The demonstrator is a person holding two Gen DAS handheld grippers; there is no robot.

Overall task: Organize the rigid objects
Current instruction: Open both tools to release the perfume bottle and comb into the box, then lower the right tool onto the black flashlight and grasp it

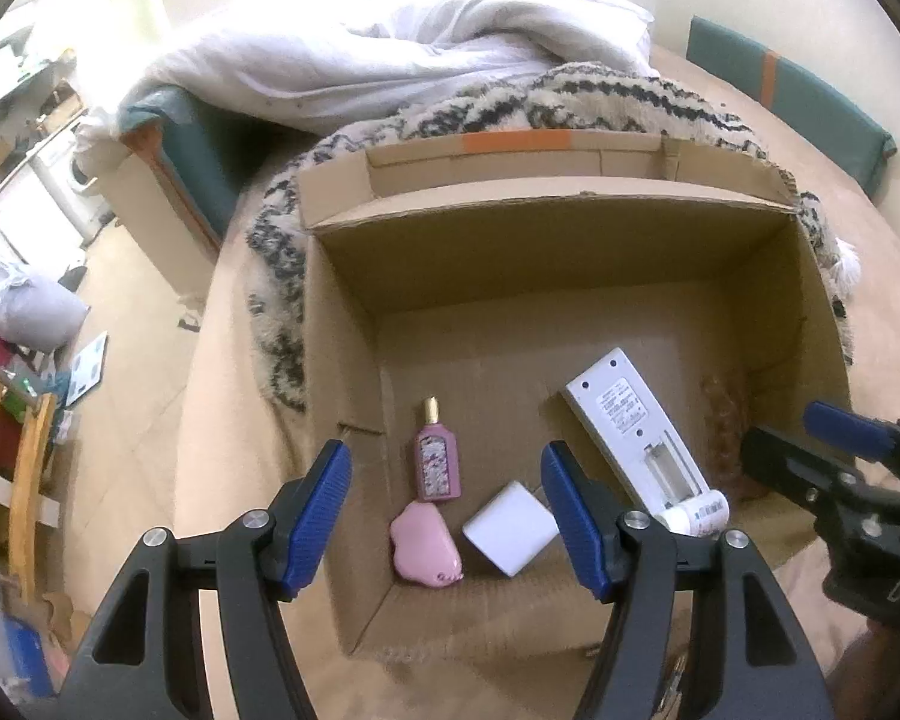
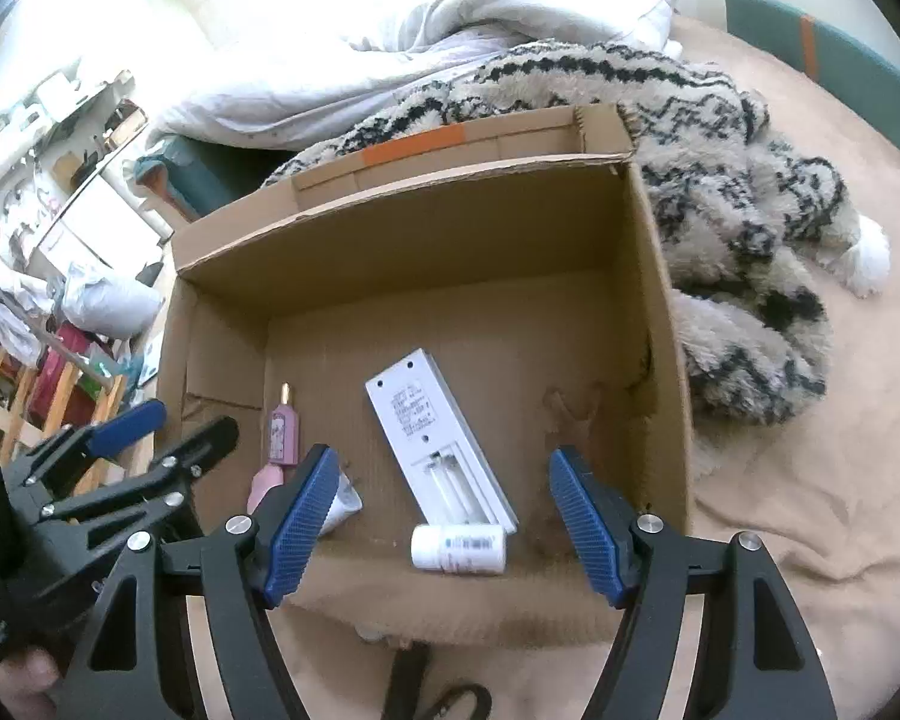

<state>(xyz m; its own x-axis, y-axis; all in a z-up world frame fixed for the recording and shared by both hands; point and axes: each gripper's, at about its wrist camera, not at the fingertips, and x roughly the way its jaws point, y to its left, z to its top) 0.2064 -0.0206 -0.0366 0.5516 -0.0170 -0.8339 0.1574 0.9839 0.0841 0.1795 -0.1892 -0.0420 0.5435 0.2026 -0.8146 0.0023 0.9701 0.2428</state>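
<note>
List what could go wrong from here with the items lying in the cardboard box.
1. The white bottle lies on its side against the remote's end; it may roll when nudged.
2. The remote lies face down with its battery bay uncovered, so a grip there could slip or catch.
3. The perfume bottle, pink case and white square block sit close together; the open left gripper may bump one while taking another.

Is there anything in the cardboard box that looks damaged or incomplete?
Yes. The white remote control lies face down in the cardboard box with its battery compartment uncovered and empty; no cover shows. The pink perfume bottle, pink case, white cube and white pill bottle look intact.
</note>
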